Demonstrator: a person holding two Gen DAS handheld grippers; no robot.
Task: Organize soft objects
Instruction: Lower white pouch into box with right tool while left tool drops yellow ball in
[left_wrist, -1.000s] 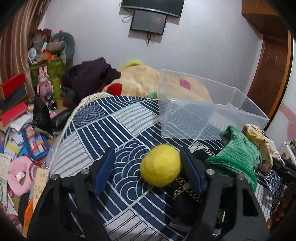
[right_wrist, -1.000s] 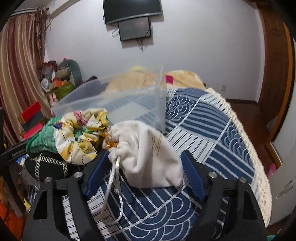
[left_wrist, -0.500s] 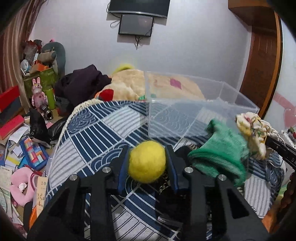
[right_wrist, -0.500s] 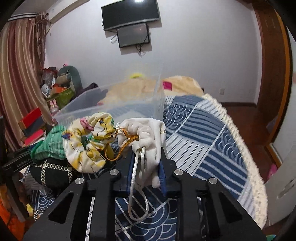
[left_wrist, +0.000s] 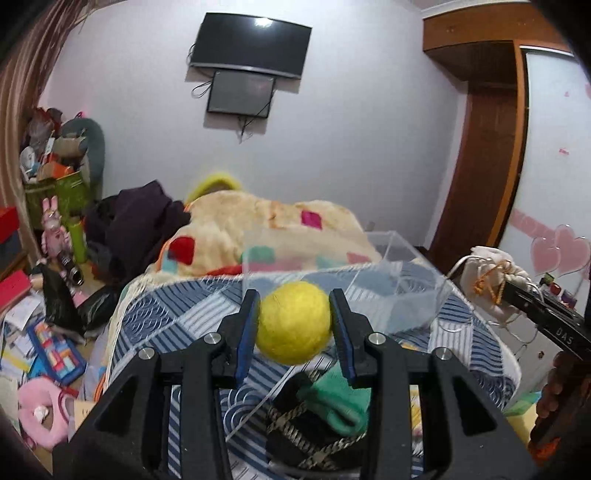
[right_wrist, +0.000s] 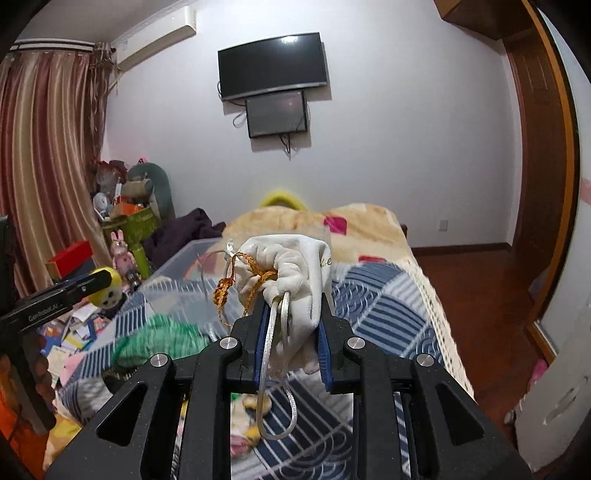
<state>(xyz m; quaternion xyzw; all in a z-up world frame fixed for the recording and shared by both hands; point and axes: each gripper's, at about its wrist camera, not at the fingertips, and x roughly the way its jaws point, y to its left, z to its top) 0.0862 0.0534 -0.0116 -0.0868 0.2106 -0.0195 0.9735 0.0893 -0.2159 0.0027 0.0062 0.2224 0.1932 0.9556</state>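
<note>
Both grippers are up off the bed now, where a second ago they sat low with jaws wide around their targets; the left gripper (left_wrist: 294, 322) is clamped on the yellow felt ball (left_wrist: 293, 322), pads pressing both its sides, and it hangs in the air just short of the clear plastic bin (left_wrist: 417, 291); the right gripper (right_wrist: 291, 321) is pinched tight on the white drawstring pouch (right_wrist: 291, 273), its silver cord (right_wrist: 275, 373) dangling in a loop below and an orange cord (right_wrist: 236, 284) trailing off the neck; so that's two soft items lifted at once, neither yet dropped in; the bin looks empty from here, though its clear walls blur into the patterned bedspread (right_wrist: 388, 314) and I can't be sure of the floor of it; left behind on the bed are the green knit piece (left_wrist: 336, 402), a black item with braided trim (left_wrist: 306, 439) and a floral fabric piece (right_wrist: 247, 421), blurred beneath the right gripper; by my reckoning the job is in its early stretch, with carrying and releasing to come.
</note>
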